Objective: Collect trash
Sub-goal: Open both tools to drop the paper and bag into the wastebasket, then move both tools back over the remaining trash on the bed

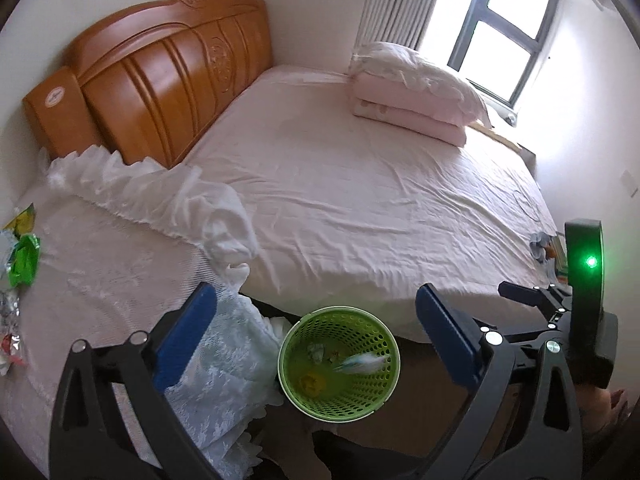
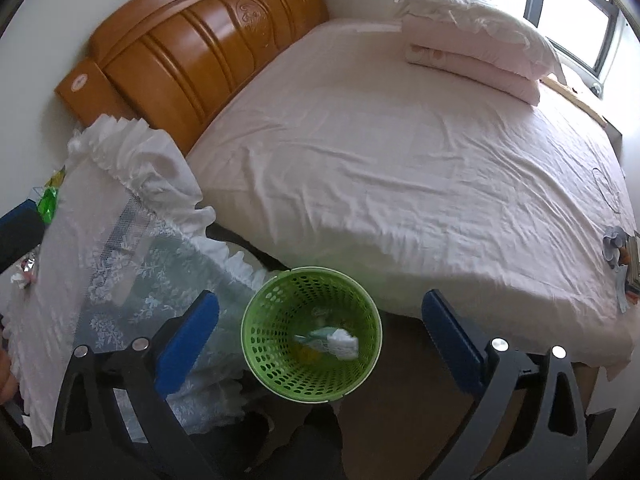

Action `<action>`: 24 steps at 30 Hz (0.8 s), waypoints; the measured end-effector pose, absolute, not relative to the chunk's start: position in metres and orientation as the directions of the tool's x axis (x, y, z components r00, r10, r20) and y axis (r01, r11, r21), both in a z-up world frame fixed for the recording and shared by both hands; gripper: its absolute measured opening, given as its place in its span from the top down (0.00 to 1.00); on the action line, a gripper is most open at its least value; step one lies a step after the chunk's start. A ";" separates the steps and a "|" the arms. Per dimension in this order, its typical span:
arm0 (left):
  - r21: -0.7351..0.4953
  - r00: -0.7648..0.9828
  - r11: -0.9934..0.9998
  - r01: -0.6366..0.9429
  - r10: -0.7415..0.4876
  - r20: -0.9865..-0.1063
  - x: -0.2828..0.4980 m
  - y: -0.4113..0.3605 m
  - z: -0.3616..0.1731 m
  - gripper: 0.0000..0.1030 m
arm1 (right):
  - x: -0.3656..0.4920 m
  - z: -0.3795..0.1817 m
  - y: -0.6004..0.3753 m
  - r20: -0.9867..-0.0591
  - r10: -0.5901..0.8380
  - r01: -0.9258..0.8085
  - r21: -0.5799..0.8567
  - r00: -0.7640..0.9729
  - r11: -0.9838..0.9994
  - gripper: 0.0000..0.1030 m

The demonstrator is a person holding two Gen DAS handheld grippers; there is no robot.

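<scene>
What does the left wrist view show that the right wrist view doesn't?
Only the left wrist view shows the other gripper's body with its green light and the full wrapper pile on the lace-covered nightstand. Only the right wrist view shows the blue gripper finger beside those wrappers. Both show the green basket holding trash, the bed, and open, empty grippers.

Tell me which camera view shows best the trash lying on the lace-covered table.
The left wrist view. The wrappers lie spread along its left edge, green and silver ones distinct. The right wrist view shows only slivers, partly hidden behind the left gripper's blue finger.
</scene>
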State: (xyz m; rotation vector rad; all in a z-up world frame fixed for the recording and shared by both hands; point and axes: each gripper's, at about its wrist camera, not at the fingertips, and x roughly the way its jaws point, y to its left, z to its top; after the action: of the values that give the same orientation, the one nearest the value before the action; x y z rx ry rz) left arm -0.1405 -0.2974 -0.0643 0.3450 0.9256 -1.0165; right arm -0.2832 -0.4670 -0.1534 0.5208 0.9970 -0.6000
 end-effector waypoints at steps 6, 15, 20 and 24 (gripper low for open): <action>-0.160 0.217 0.536 0.829 -0.571 -0.792 -0.134 -0.288 -0.063 0.08 | -0.277 -0.154 -0.464 -0.885 -0.226 0.676 0.125 0.406 0.727 0.02; -0.151 0.281 0.601 0.785 -0.562 -0.778 -0.118 -0.256 -0.054 0.08 | -0.252 -0.140 -0.454 -0.866 -0.207 0.642 0.158 0.455 0.750 0.02; -0.145 0.346 0.670 0.728 -0.542 -0.766 -0.100 -0.220 -0.047 0.08 | -0.220 -0.119 -0.430 -0.834 -0.193 0.566 0.163 0.516 0.808 0.02; -0.143 0.407 0.738 0.660 -0.511 -0.757 -0.085 -0.182 -0.041 0.08 | -0.187 -0.099 -0.402 -0.803 -0.161 0.484 0.173 0.573 0.858 0.02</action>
State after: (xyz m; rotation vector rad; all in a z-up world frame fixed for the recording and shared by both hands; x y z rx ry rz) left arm -0.0847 -0.1817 -0.0413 0.1889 0.8819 -0.7433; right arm -0.1867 -0.4019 -0.0993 0.3996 0.8856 -0.3898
